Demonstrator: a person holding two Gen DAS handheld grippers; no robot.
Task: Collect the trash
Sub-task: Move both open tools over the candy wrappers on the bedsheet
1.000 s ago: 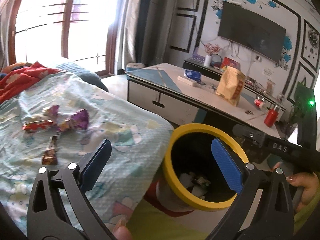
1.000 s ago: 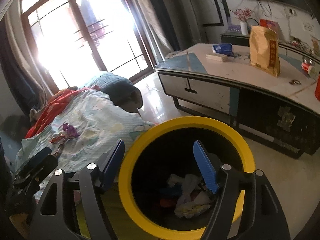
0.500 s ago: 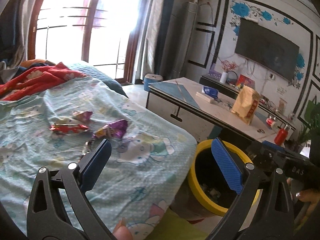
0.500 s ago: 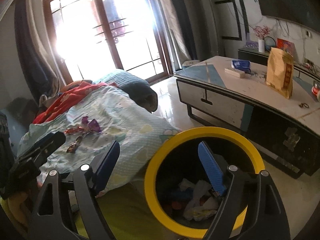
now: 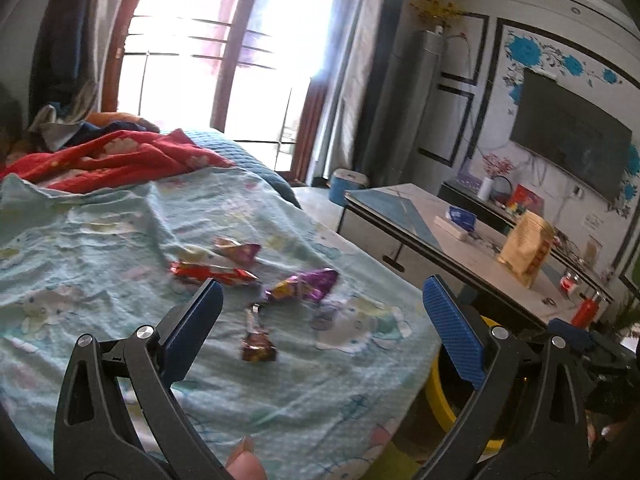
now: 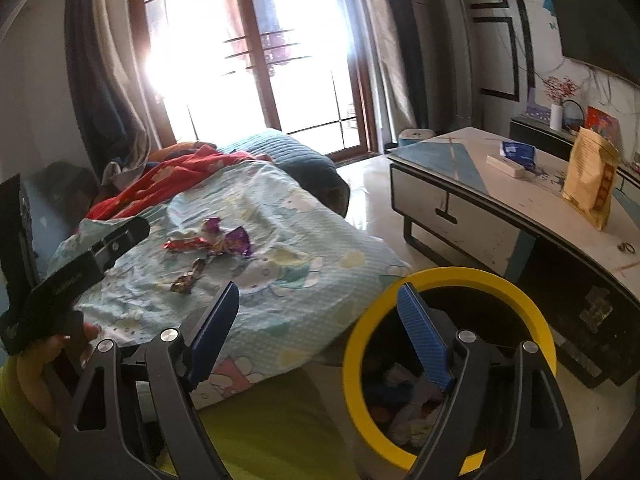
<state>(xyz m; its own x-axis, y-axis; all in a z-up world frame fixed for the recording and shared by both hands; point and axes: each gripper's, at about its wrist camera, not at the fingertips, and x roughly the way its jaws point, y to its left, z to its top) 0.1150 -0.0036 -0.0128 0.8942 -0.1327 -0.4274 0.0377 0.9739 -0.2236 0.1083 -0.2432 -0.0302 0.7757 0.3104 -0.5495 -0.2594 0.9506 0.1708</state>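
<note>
L gripper point(image 5: 322, 304) is released: blue ribbed pads wide apart, nothing btwn them, held above the light-blue cartoon-print bedsheet point(image 5: 120, 248). R gripper point(image 6: 318, 312) also spread w/ nothing btwn its pads; its right pad sits in front of the bin opening.

Trash on the sheet, 4 crinkly foil wrappers close together, mid-bed: red twisted wrapper point(image 5: 212, 272), pink-purple wrapper point(image 5: 238, 249), shiny purple wrapper point(image 5: 302, 285), and a narrow brown wrapper point(image 5: 256, 338) nearest the L gripper. Sheet is soft, wrinkled, draping over the bed edge.

Round bin point(image 6: 536, 308) w/ thick yellow rim & dark inside stands on the floor just beside the bed's near corner; crumpled white & coloured scraps lie in it.

Low table point(image 6: 460, 184) w/ hard straight edges is near the bin. Btwn bed and table there's a strip of glossy bare floor point(image 6: 368, 184). A red blanket point(image 5: 120, 156) is bunched at the bed's far end.
</note>
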